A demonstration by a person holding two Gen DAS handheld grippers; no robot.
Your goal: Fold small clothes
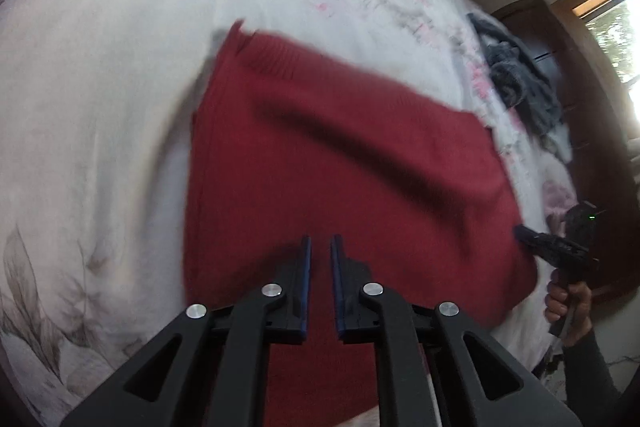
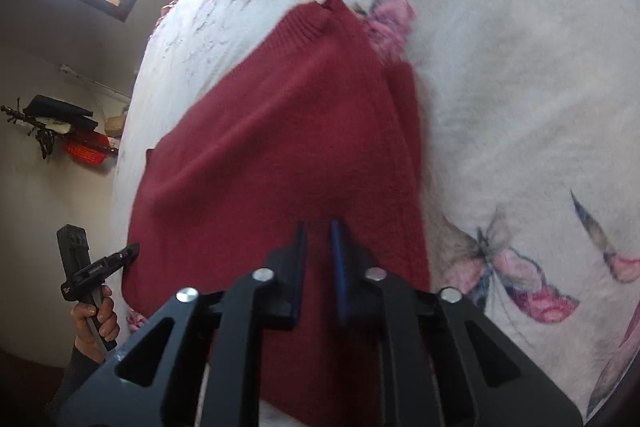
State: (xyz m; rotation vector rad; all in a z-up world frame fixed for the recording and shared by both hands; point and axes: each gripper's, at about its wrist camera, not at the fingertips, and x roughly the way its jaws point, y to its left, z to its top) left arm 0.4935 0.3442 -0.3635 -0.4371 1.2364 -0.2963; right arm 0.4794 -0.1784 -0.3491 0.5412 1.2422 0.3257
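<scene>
- A red knit garment (image 1: 340,155) lies spread on a bed with a white floral bedspread (image 1: 100,87), its ribbed edge at the far end and one long crease running across it.
- The left gripper (image 1: 320,247) is over the near edge of the garment; its blue-lined fingers (image 1: 306,267) stand a narrow gap apart. Red cloth shows in the gap, but whether the cloth is pinched between them cannot be told.
- The right gripper (image 2: 319,231) sits likewise over the near part of the garment (image 2: 300,147), its jaws slightly parted, with the same doubt about any grasp.
- In the left wrist view the right gripper's tip touches the garment's right edge, with a hand (image 1: 568,299) on its handle.
- A dark grey heap of clothes (image 1: 520,83) lies on the bedspread, well apart from the red garment.
</scene>
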